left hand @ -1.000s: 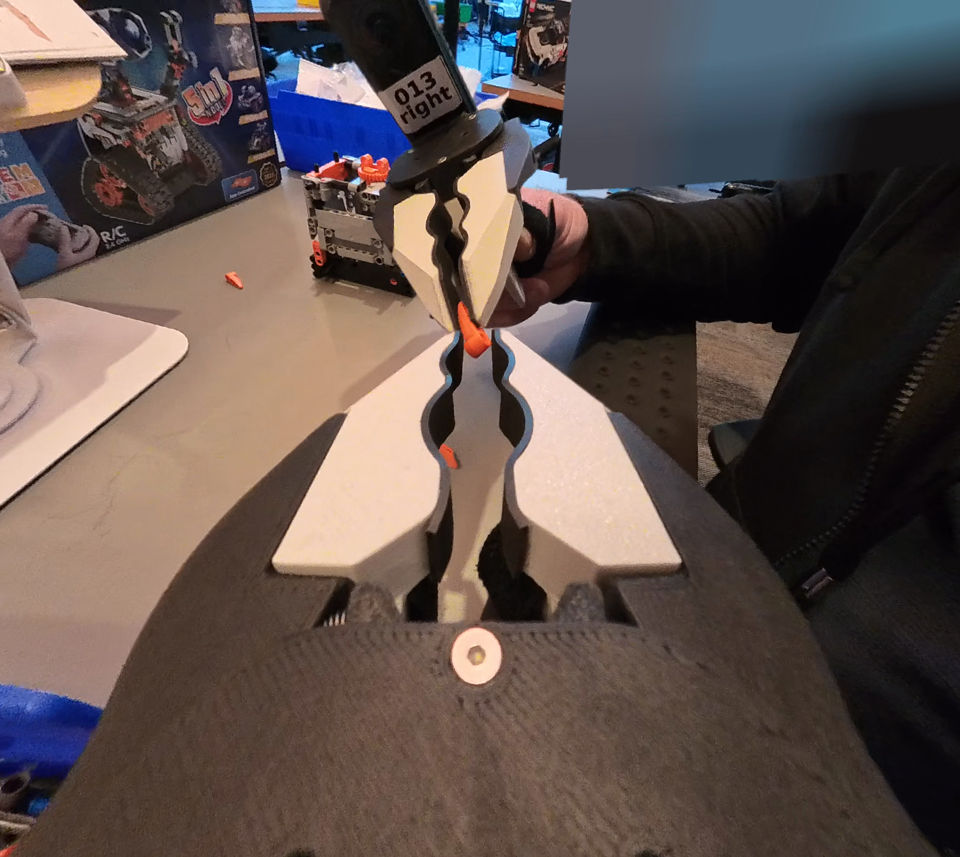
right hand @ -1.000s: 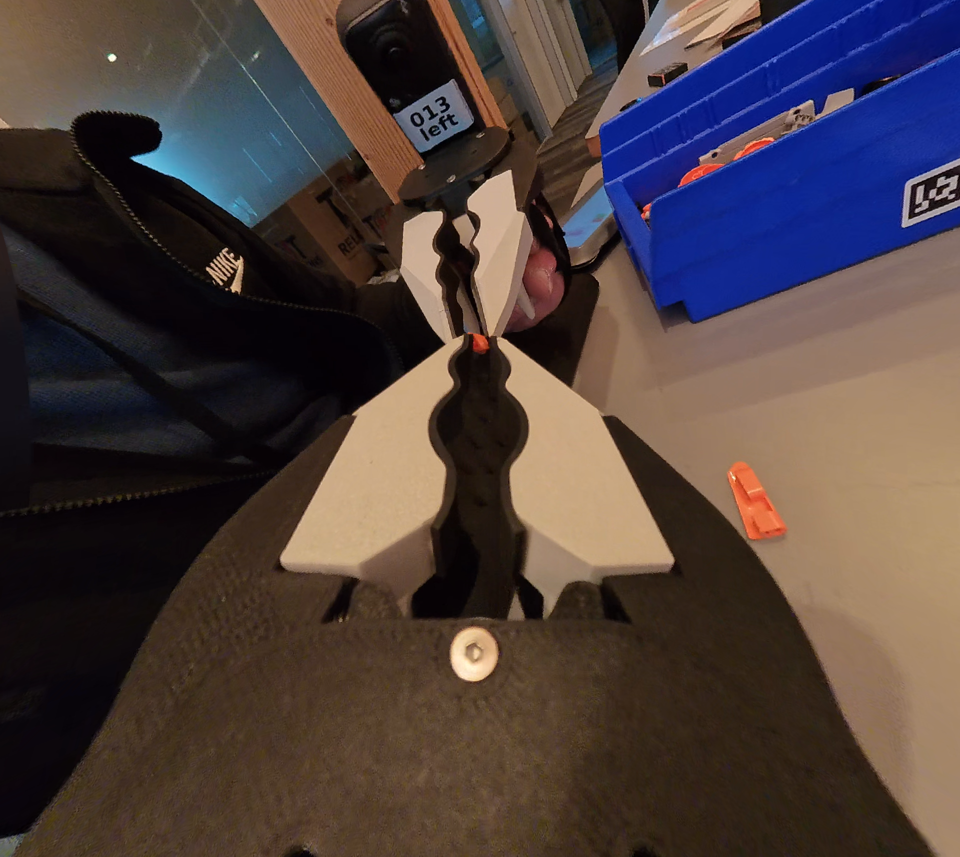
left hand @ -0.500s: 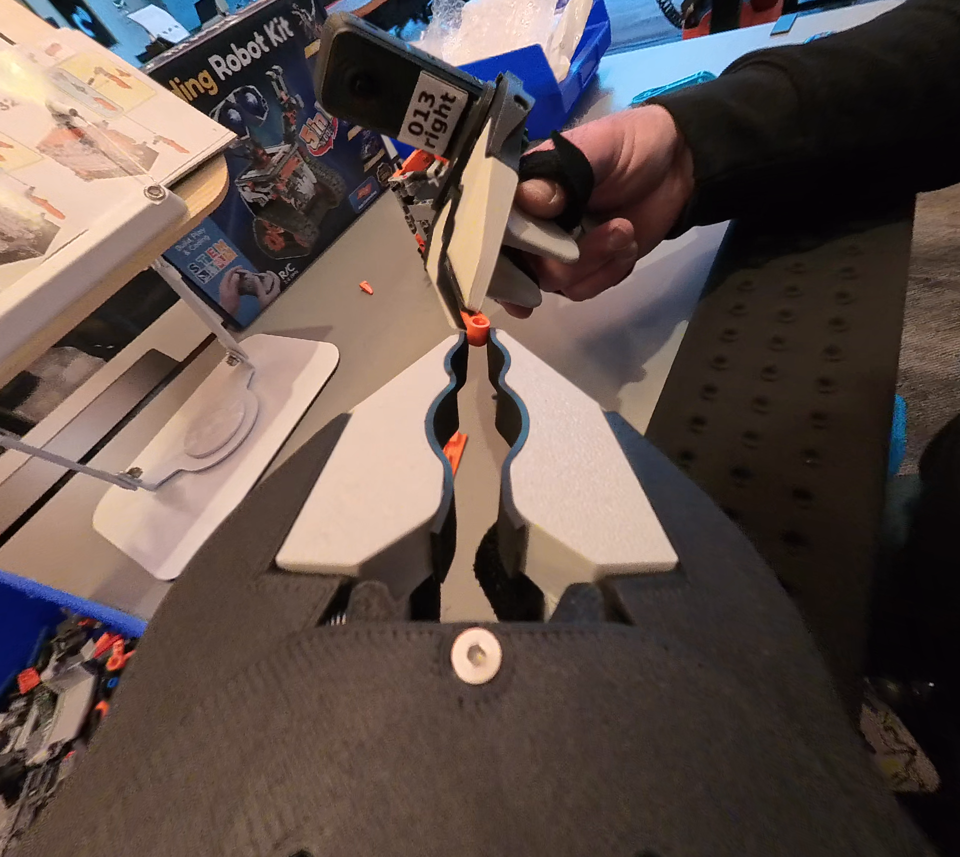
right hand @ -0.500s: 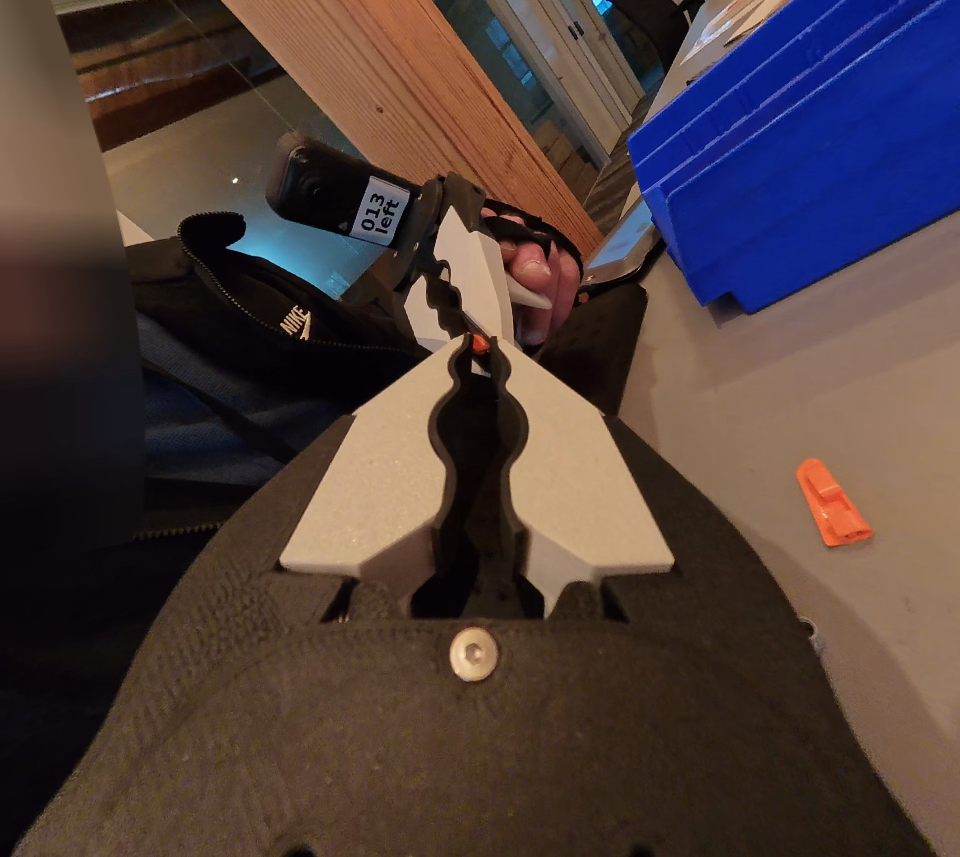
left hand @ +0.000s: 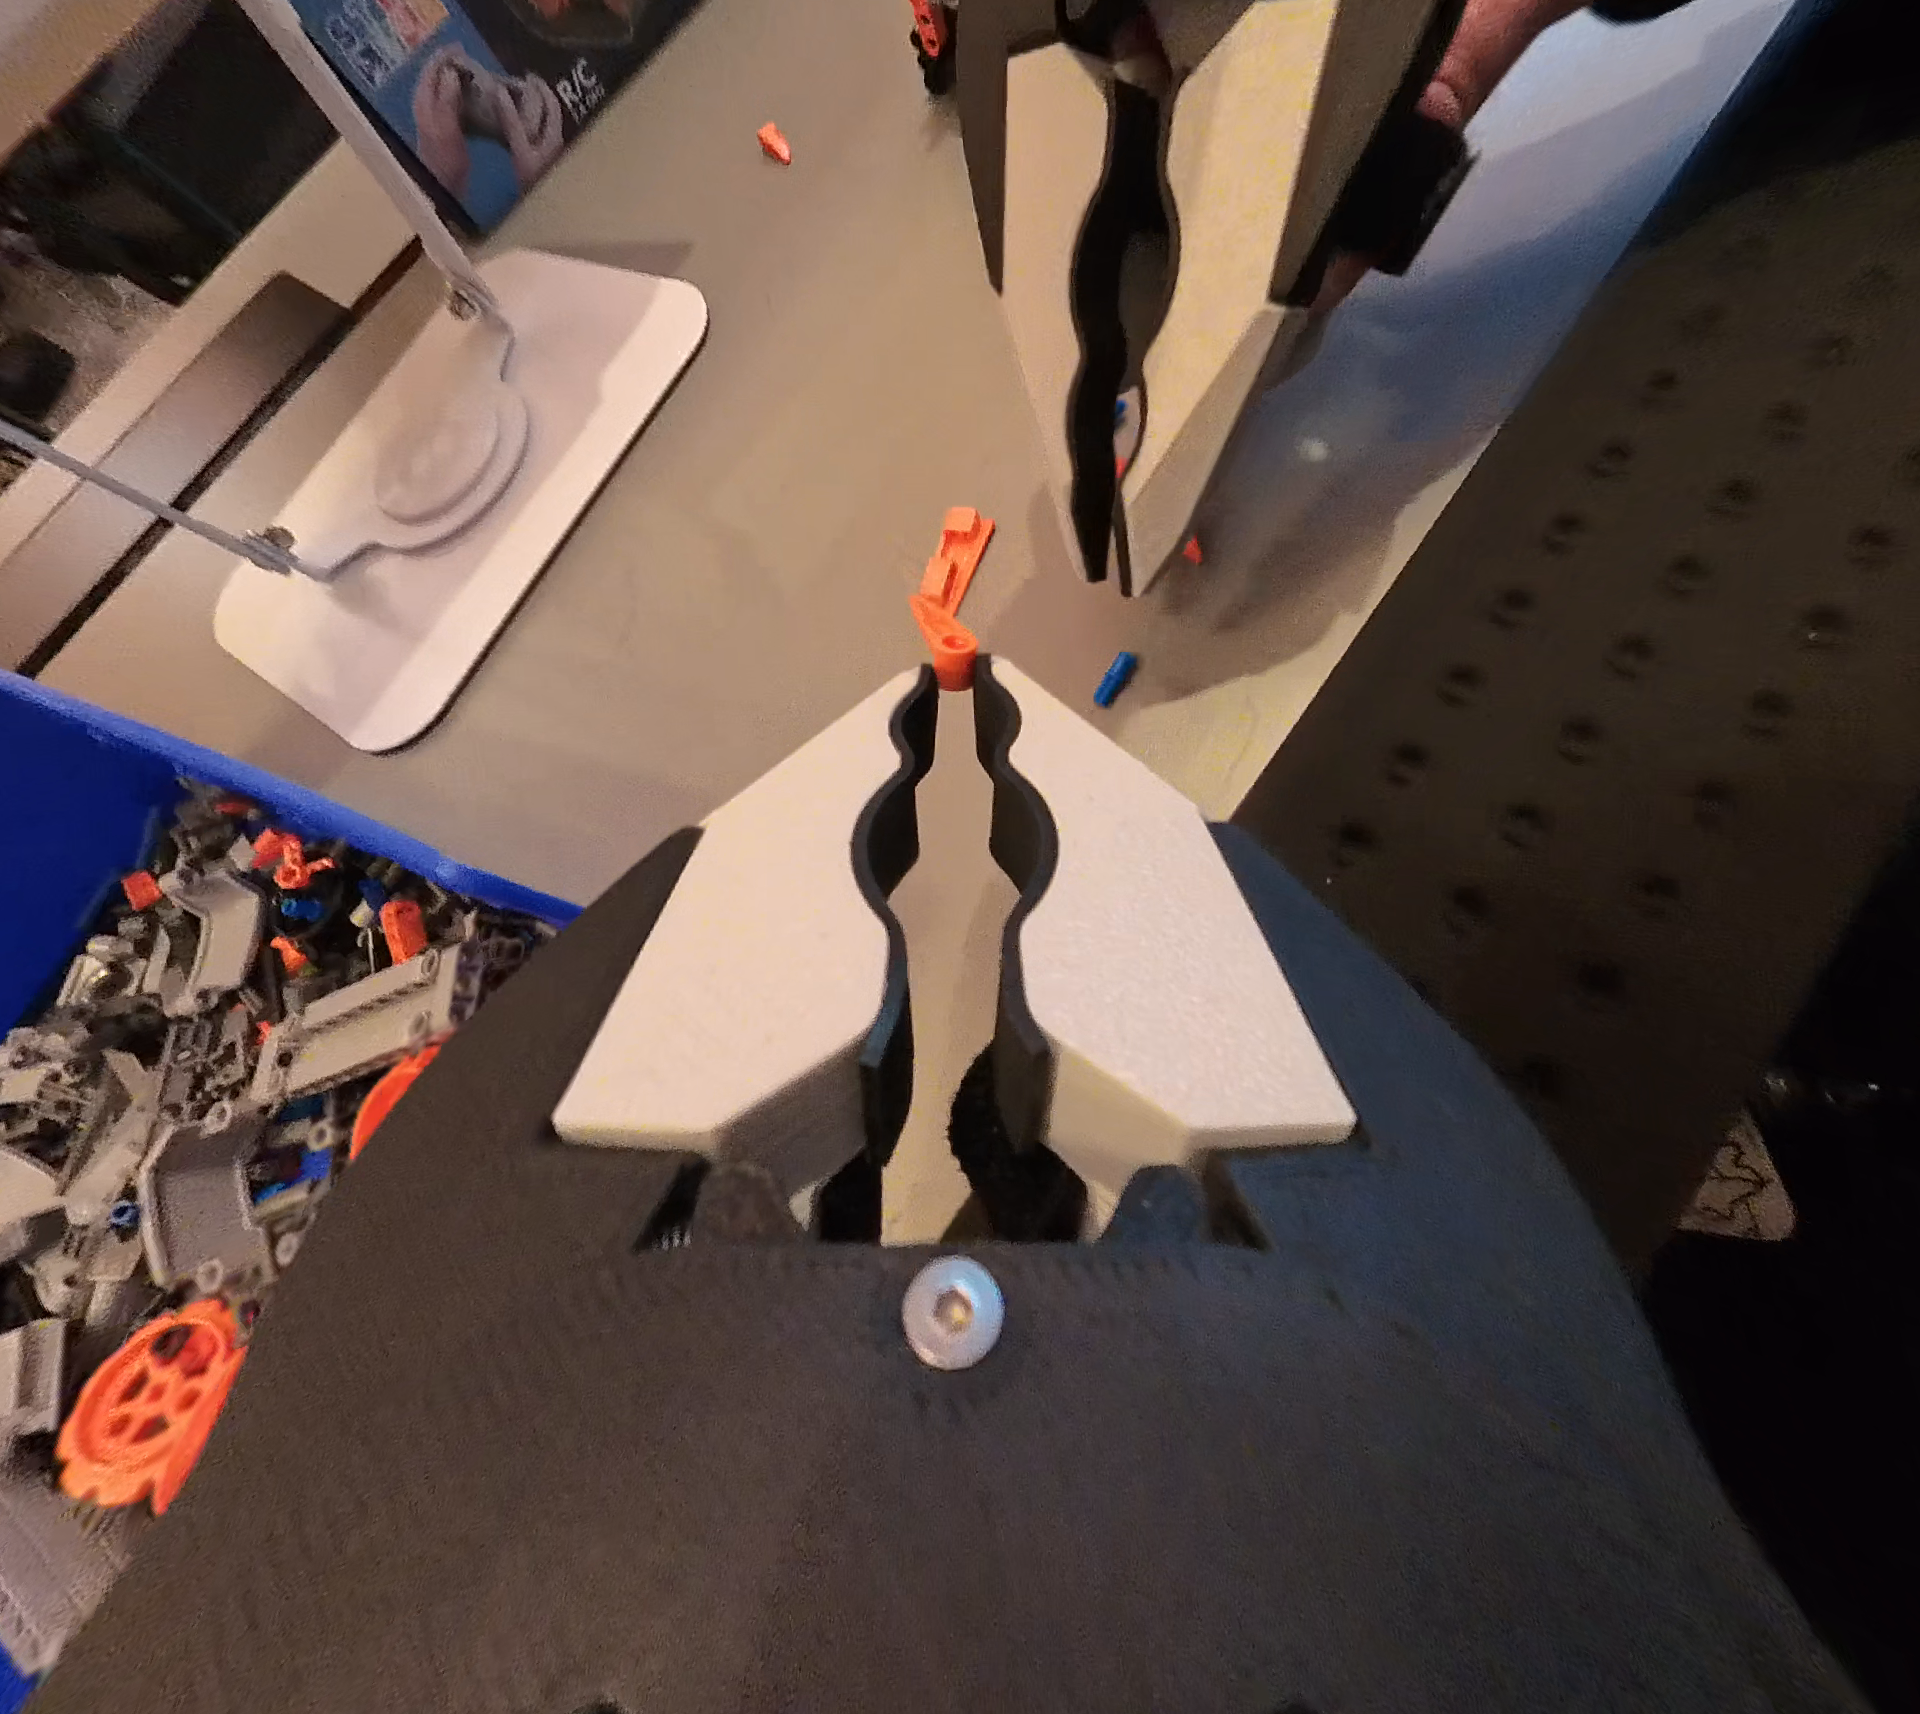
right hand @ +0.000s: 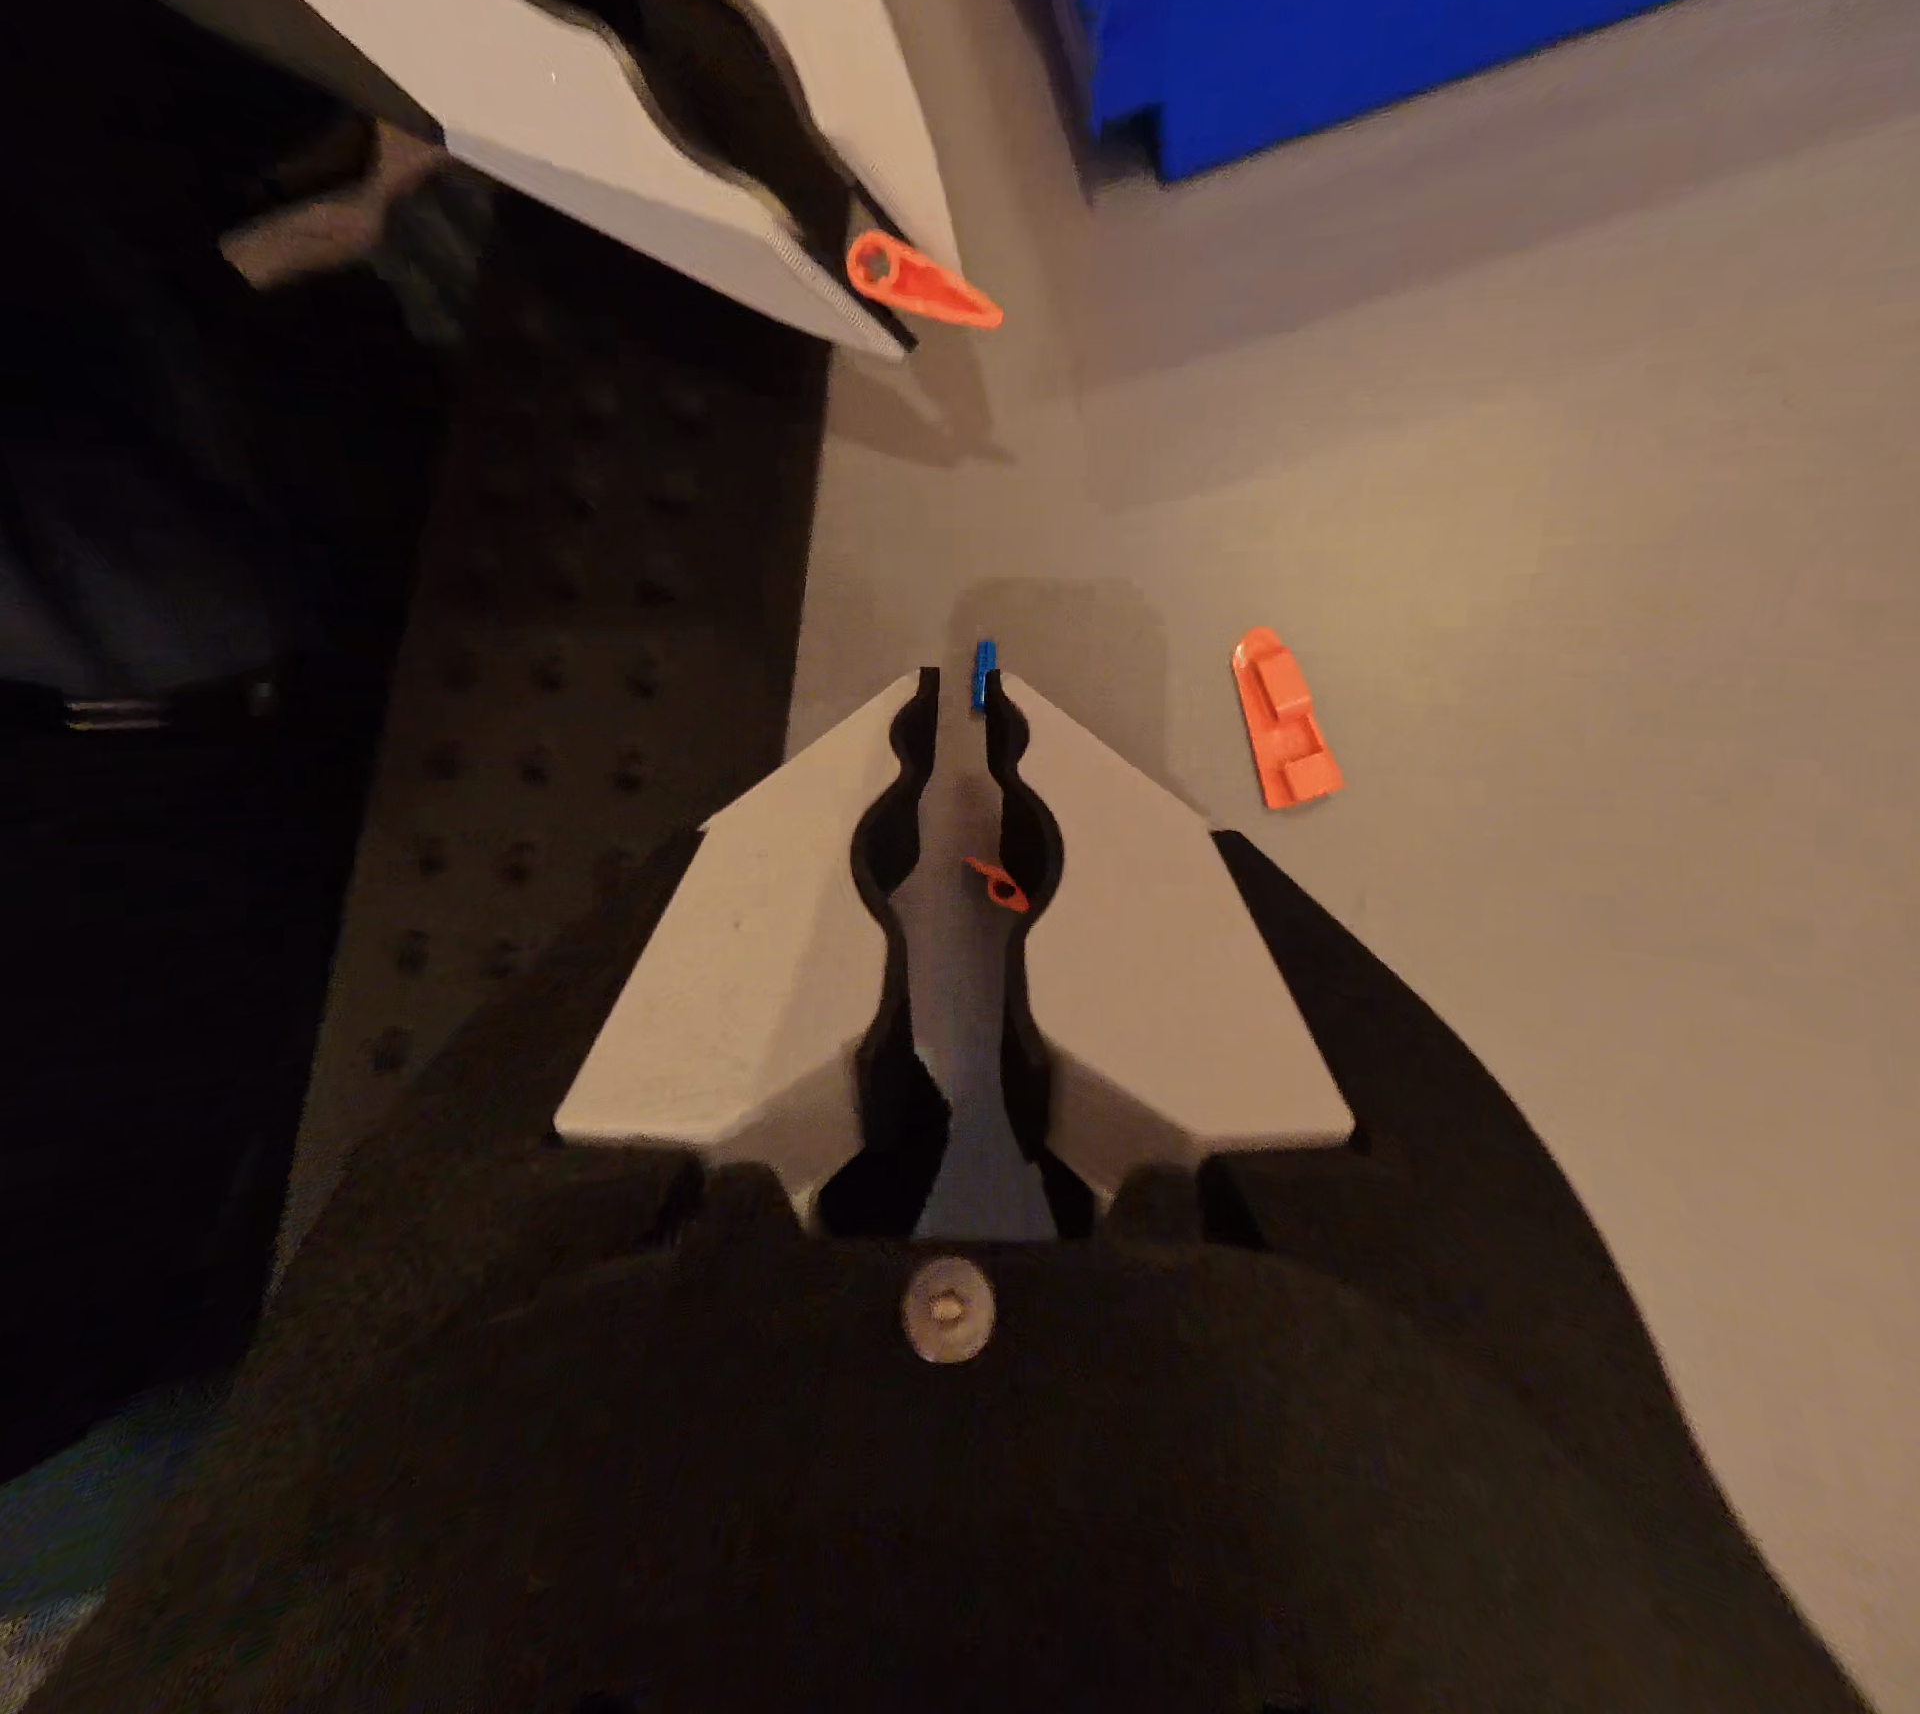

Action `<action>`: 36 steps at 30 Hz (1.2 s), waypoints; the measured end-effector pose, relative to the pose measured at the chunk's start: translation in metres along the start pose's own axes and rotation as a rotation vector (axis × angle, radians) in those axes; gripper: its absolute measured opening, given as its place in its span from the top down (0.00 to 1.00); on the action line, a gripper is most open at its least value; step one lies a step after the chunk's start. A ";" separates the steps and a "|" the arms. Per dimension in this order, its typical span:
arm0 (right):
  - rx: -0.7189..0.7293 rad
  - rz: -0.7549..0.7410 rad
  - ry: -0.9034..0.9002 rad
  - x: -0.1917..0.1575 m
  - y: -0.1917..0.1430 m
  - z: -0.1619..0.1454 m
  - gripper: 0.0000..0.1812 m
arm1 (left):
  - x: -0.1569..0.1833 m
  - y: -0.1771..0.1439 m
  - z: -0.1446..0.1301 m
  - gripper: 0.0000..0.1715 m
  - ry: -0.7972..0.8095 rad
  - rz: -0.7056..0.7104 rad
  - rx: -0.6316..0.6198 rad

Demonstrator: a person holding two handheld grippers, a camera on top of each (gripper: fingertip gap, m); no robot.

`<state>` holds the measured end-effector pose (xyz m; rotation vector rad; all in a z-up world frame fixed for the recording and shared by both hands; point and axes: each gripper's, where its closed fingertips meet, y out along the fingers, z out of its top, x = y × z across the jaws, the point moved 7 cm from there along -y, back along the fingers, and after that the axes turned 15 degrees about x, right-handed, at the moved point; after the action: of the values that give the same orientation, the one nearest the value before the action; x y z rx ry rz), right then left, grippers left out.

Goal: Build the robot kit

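Note:
My left gripper (left hand: 951, 675) is shut on a small orange brick piece (left hand: 948, 641) at its fingertips, held above the grey table (left hand: 790, 417). The same piece (right hand: 920, 282) shows in the right wrist view at the left gripper's tips. My right gripper (right hand: 961, 677) is a little open and empty, and points down at the table. A small blue pin (right hand: 983, 677) lies right at its fingertips, and a tiny orange piece (right hand: 997, 885) shows through the gap between the fingers. In the left wrist view the right gripper (left hand: 1107, 568) hangs just above the table.
A flat orange piece (right hand: 1286, 719) lies on the table right of my right gripper and also shows in the left wrist view (left hand: 961, 558). A blue bin (left hand: 62, 791) of loose bricks is at the left. A white stand base (left hand: 468, 501), a printed box (left hand: 436, 2) and a dark perforated mat (left hand: 1662, 729) surround the spot.
Both grippers met tip to tip on the orange piece. The right gripper has let go, opened a little and dropped toward the table. The left gripper keeps the piece, and both now point downward.

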<state>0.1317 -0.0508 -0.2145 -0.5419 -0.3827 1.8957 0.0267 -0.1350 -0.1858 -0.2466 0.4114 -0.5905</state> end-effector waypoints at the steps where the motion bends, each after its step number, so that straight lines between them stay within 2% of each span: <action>1: -0.035 -0.006 -0.010 -0.001 0.004 -0.003 0.97 | 0.001 0.000 -0.003 0.97 -0.006 0.002 -0.006; 4: -0.092 -0.015 -0.017 0.000 0.012 -0.009 0.95 | 0.004 0.000 -0.007 0.97 -0.019 -0.003 -0.006; 13: -0.132 -0.042 -0.048 0.002 0.023 -0.014 0.95 | 0.004 0.002 -0.015 0.97 -0.042 -0.014 -0.023; 19: -0.111 -0.030 -0.068 -0.001 0.026 -0.013 0.99 | 0.005 0.007 -0.021 0.97 -0.025 -0.012 -0.061; 22: -0.053 -0.023 -0.065 -0.002 0.019 -0.005 0.99 | 0.007 0.012 -0.023 0.97 -0.007 -0.014 -0.087; 29: 0.044 -0.013 -0.109 -0.012 0.006 0.013 0.99 | 0.016 0.025 -0.024 0.97 0.199 -0.004 -0.231; 36: -0.006 -0.051 -0.114 -0.007 0.008 0.006 0.99 | 0.031 0.042 -0.021 0.97 0.374 -0.016 -0.301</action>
<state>0.1245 -0.0606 -0.2119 -0.4251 -0.4728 1.8817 0.0614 -0.1216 -0.2287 -0.4295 0.8626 -0.5907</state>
